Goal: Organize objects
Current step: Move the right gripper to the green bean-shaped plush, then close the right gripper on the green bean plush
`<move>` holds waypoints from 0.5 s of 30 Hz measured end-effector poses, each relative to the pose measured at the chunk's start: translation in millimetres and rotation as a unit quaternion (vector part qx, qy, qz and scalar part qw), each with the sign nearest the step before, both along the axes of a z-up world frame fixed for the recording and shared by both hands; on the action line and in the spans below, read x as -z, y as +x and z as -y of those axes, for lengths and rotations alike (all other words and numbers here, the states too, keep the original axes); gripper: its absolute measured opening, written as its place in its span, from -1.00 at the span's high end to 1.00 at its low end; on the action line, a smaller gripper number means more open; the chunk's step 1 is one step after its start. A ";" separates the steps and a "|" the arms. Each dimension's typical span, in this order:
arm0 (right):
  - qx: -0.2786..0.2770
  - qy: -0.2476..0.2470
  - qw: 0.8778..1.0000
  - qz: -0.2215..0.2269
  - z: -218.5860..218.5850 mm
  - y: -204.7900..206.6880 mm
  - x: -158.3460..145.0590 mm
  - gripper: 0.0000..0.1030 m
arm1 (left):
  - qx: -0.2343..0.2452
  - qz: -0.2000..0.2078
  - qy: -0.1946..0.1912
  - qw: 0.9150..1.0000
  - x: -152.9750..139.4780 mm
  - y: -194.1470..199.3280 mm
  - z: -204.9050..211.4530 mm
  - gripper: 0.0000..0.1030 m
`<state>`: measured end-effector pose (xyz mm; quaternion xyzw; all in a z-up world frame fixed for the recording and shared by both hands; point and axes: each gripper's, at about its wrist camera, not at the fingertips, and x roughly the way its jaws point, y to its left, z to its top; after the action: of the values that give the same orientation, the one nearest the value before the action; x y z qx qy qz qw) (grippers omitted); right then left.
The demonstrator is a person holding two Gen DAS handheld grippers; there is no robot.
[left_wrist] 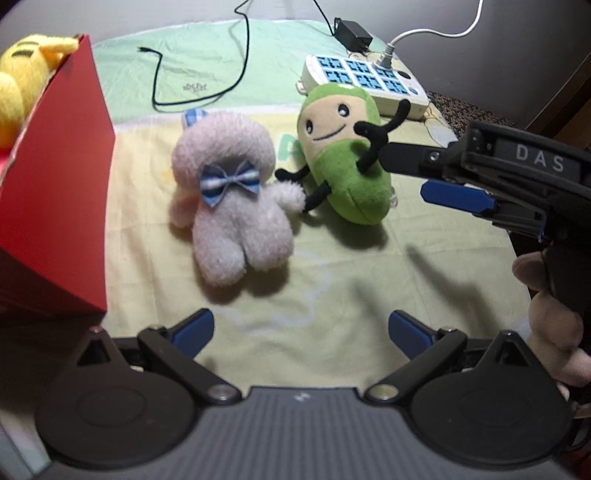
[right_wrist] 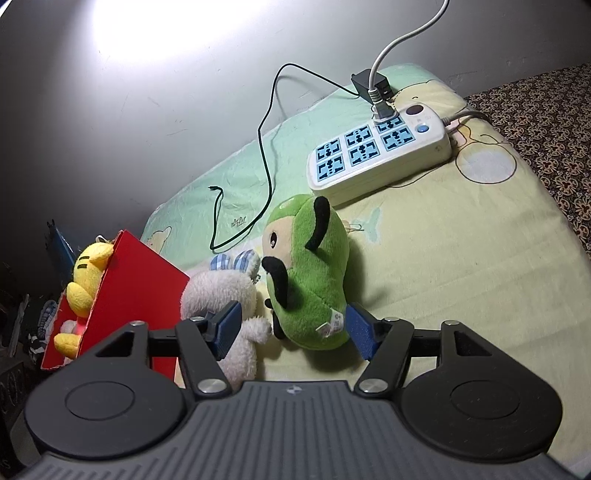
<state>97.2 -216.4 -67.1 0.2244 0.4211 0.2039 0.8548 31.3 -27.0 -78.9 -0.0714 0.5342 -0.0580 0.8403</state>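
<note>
A green bean plush (left_wrist: 343, 166) (right_wrist: 310, 273) with black limbs lies on the yellow-green sheet. Just left of it lies a grey plush (left_wrist: 232, 214) (right_wrist: 218, 291) with a blue bow. My right gripper (left_wrist: 404, 175) (right_wrist: 294, 328) is open at the green plush's lower end, which sits between the blue pads (right_wrist: 360, 332) without being pressed. My left gripper (left_wrist: 301, 328) is open and holds nothing, hovering in front of the grey plush. A red box (left_wrist: 55, 203) (right_wrist: 144, 280) at the left holds a yellow plush (left_wrist: 22, 81) (right_wrist: 86, 280).
A white power strip (left_wrist: 362, 77) (right_wrist: 380, 155) with a plugged white cable lies behind the green plush. A black adapter (left_wrist: 352, 33) (right_wrist: 369, 88) and its thin black cord (left_wrist: 159, 99) (right_wrist: 267, 177) trail over the sheet. A hand (left_wrist: 550, 317) grips the right gripper's handle.
</note>
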 end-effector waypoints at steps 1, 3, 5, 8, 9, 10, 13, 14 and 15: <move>0.000 0.003 1.000 -0.002 -0.1 4.2 1.0 -0.26 | 0.000 0.003 0.005 1.000 -2.3 3.9 0.7 -0.96; -0.002 0.008 1.000 -0.007 -1.2 12.2 2.8 -0.27 | -0.002 0.004 0.013 1.000 -4.5 11.0 2.9 -0.97; -0.006 0.011 1.000 -0.010 -3.6 18.7 4.7 -0.27 | -0.007 0.003 0.024 1.000 -4.8 17.7 4.7 -0.97; -0.015 0.008 1.000 -0.013 -8.1 25.5 7.5 -0.27 | -0.016 0.000 0.037 0.999 -2.5 24.7 5.5 -0.97; -0.017 0.007 1.000 -0.013 -8.9 26.8 8.3 -0.27 | -0.017 -0.002 0.039 0.999 -1.7 26.0 5.3 -0.97; -0.019 0.007 1.000 -0.014 -10.0 28.8 9.4 -0.27 | -0.018 -0.004 0.041 0.999 -1.0 27.4 5.3 -0.97; -0.019 0.007 1.000 -0.018 -10.8 33.7 13.0 -0.28 | -0.018 -0.007 0.056 0.998 0.0 29.2 7.7 -0.97; -0.018 0.007 1.000 -0.019 -10.8 35.4 14.6 -0.30 | -0.018 -0.008 0.059 0.998 0.7 30.2 8.0 -0.97; -0.018 0.007 1.000 -0.020 -10.9 36.8 15.7 -0.32 | -0.018 -0.008 0.060 0.998 1.2 31.0 8.0 -0.97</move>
<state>134.0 -205.5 -82.7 0.2270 0.4409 0.2172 0.8408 62.3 -35.0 -80.1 -0.0308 0.5425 -0.0099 0.8395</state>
